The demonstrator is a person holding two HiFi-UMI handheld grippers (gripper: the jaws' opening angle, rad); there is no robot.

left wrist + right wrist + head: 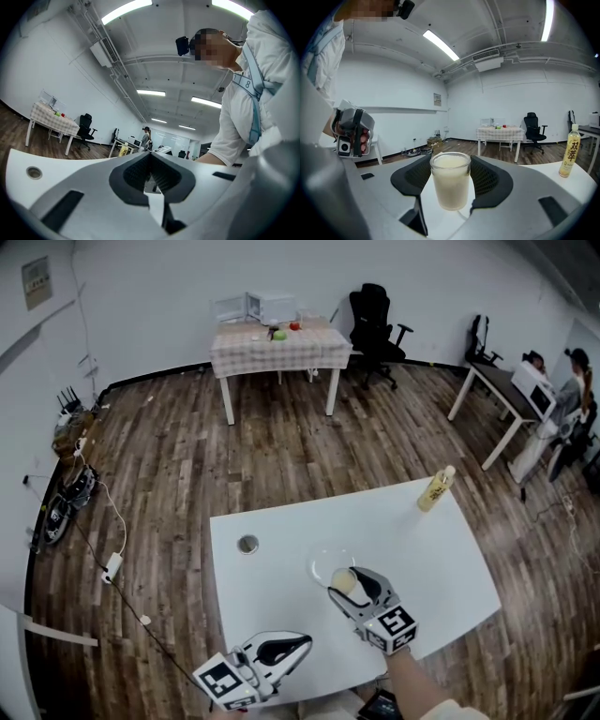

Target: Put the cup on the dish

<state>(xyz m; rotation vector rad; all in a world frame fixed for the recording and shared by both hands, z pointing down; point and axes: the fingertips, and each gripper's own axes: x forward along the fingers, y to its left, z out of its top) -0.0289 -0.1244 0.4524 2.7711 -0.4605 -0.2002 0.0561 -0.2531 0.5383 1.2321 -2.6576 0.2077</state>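
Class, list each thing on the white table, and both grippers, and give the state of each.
cup: upright, filled with pale liquid, gripped at the edge of the dish.
dish: lying flat on the table.
bottle: upright, capped.
right gripper: shut on the cup.
left gripper: shut, empty.

White table (422, 554) in the near middle, yellow drink bottle (436, 488) upright at its far right corner, small round grey disc (247, 544) on its left part, beyond it – checked-cloth table (279, 345) by the far wall, black office chair (375, 320) to its right, cables (94, 521) on the wood floor at left.
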